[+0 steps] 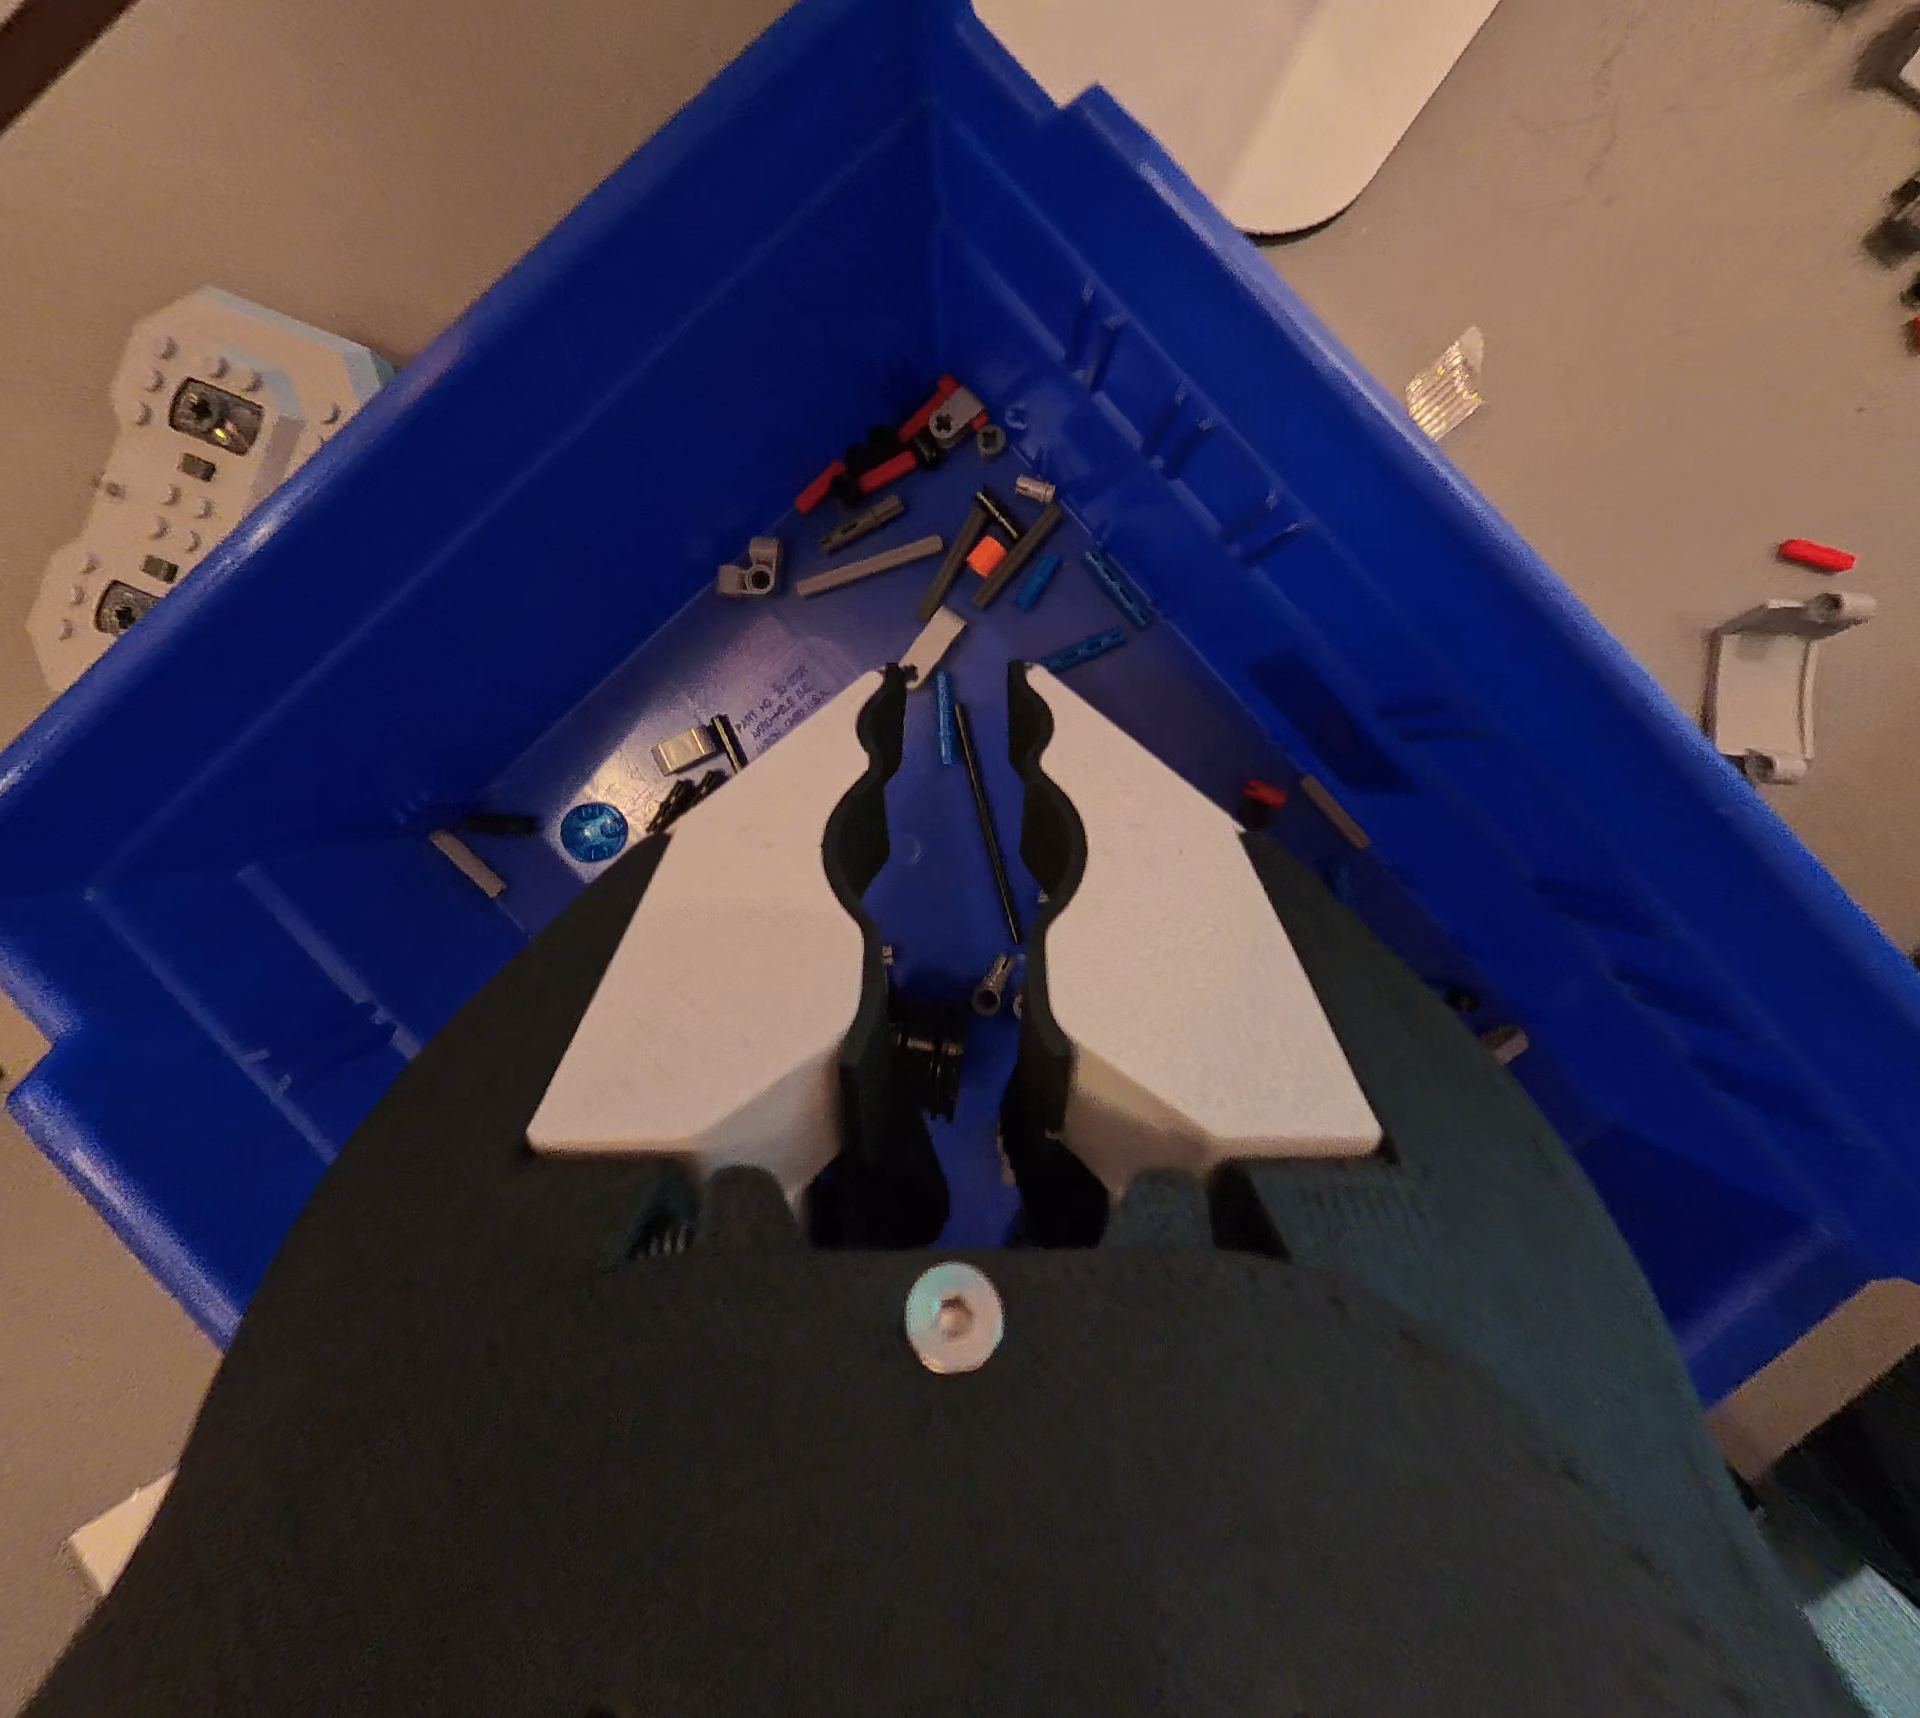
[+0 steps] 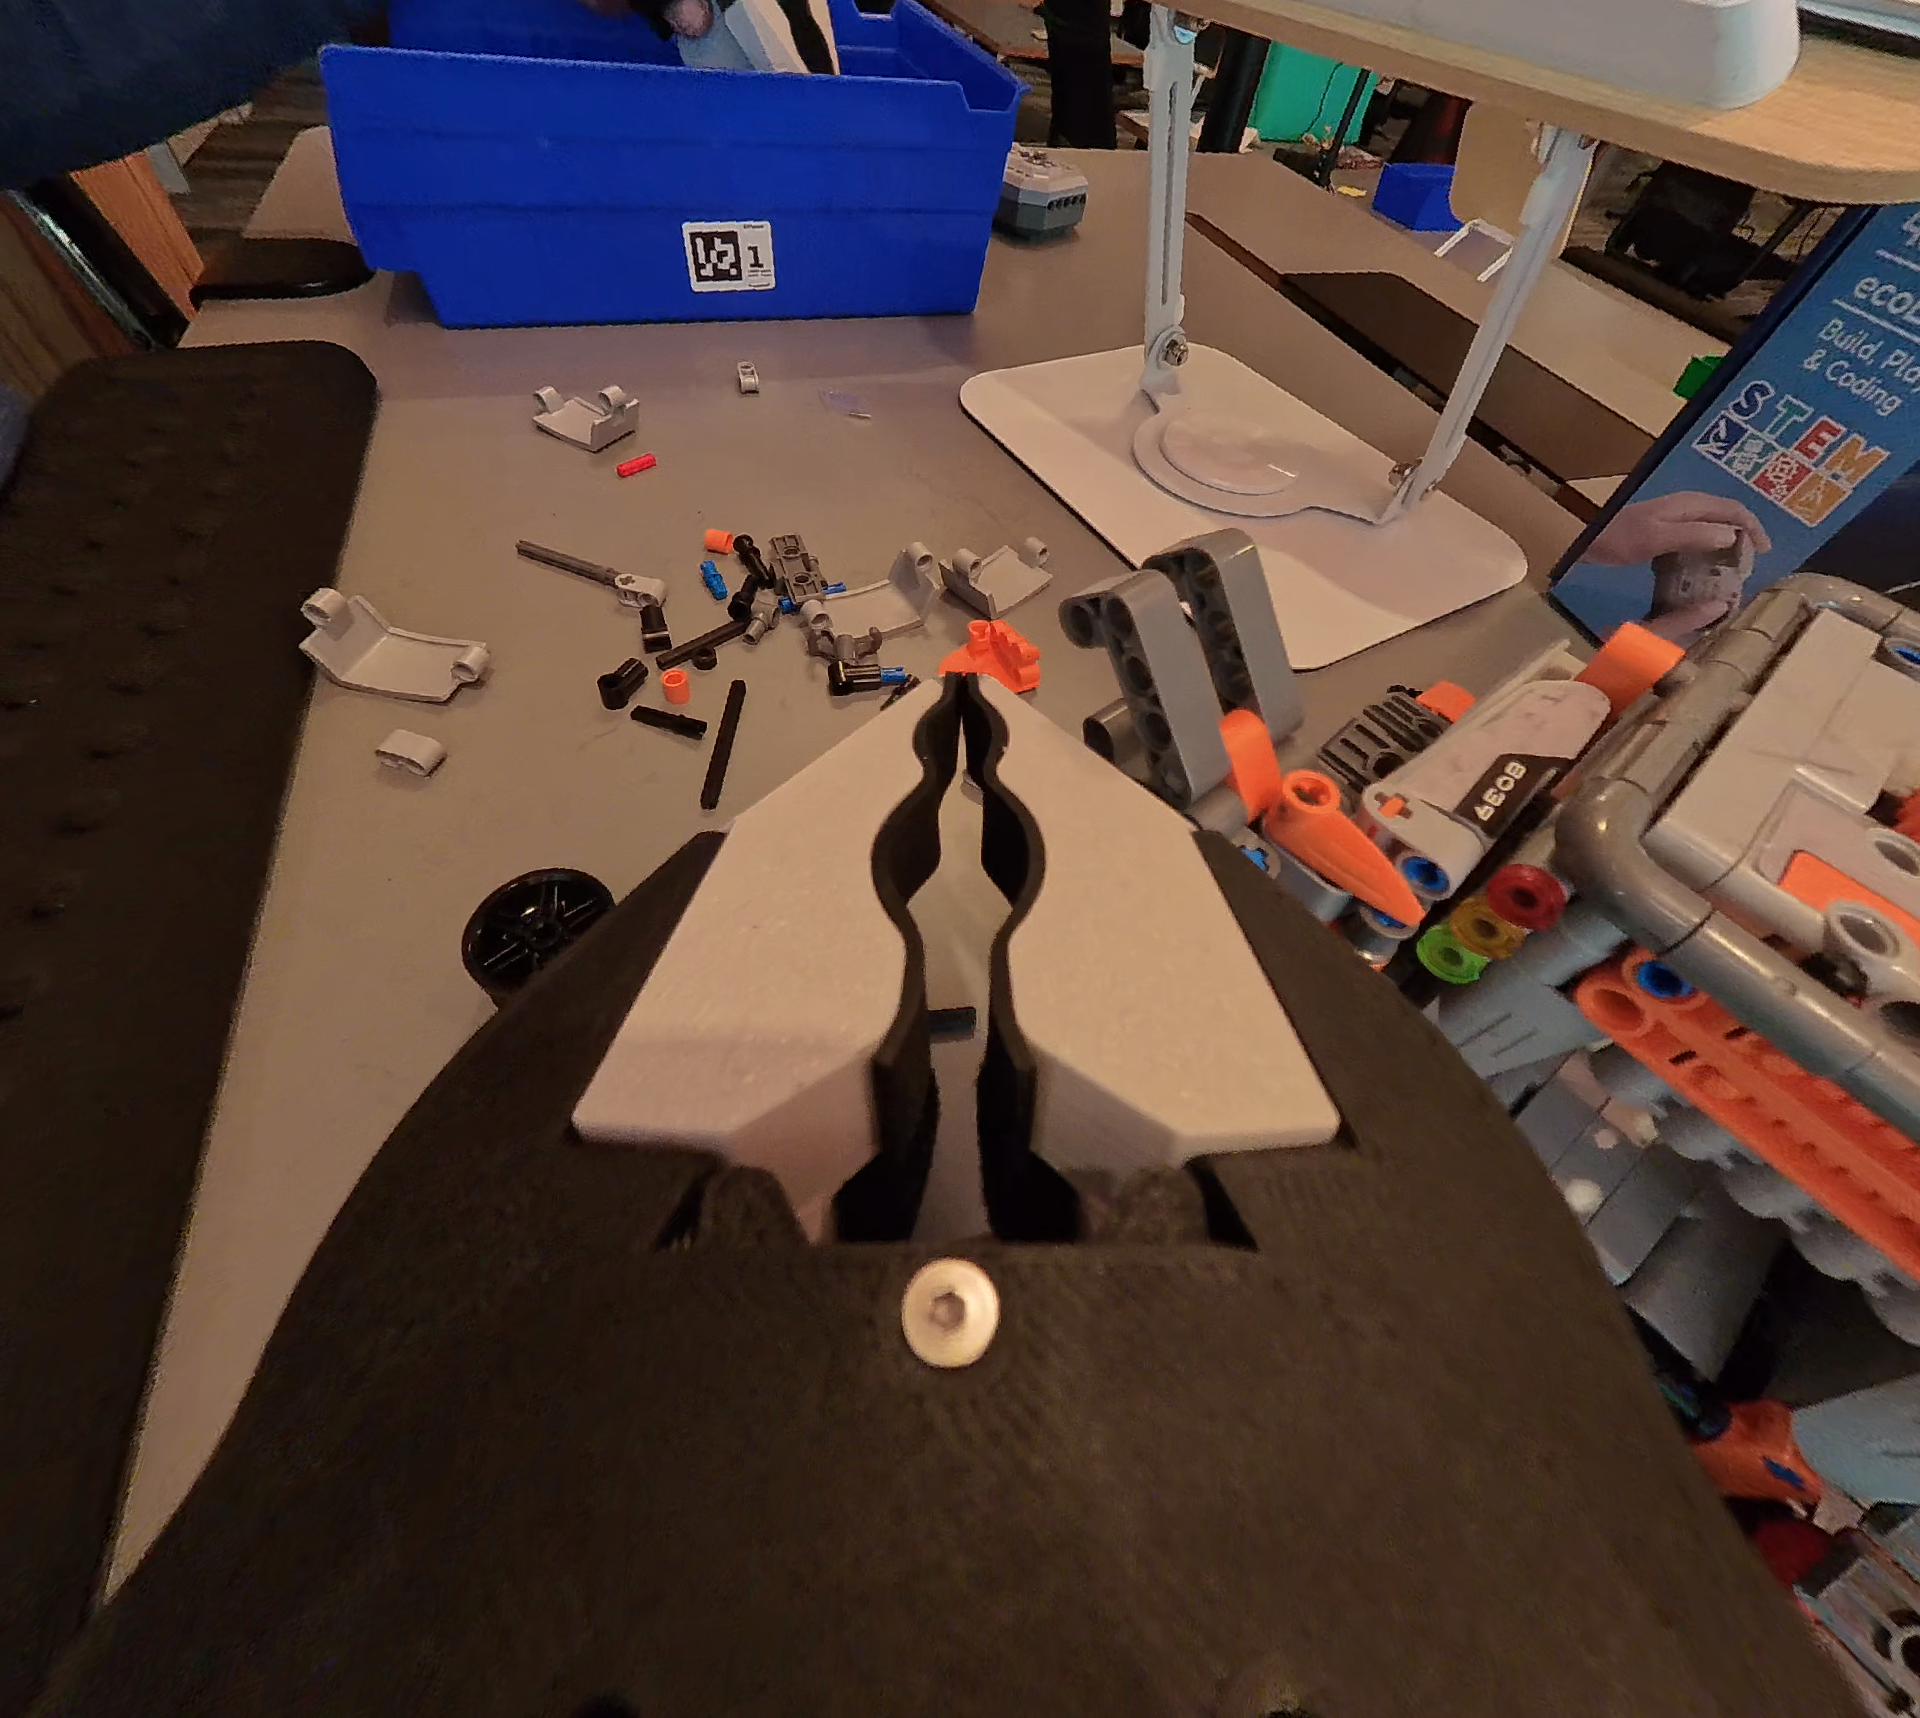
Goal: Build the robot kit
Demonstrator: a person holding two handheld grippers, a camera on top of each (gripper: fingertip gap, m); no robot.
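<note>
The left hand-held gripper (image 1: pixel 956 676) is partly open inside the blue bin (image 1: pixel 582 463), holding nothing, with small loose pieces (image 1: pixel 904 515) at its 12 o'clock. The right hand-held gripper (image 2: pixel 958 683) is nearly closed and empty above the tabletop (image 2: pixel 499 816), with an orange piece (image 2: pixel 997 655) at its 1 o'clock.

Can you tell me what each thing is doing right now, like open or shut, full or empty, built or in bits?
left gripper: open, reaching down inside the bin.
right gripper: shut, holding nothing, above the table.
blue bin: upright, nearly empty, few small pieces on its floor.
loose pieces: scattered on the table, not joined.
black wheel: lying flat on the table.
orange and grey model: partly built.
</note>
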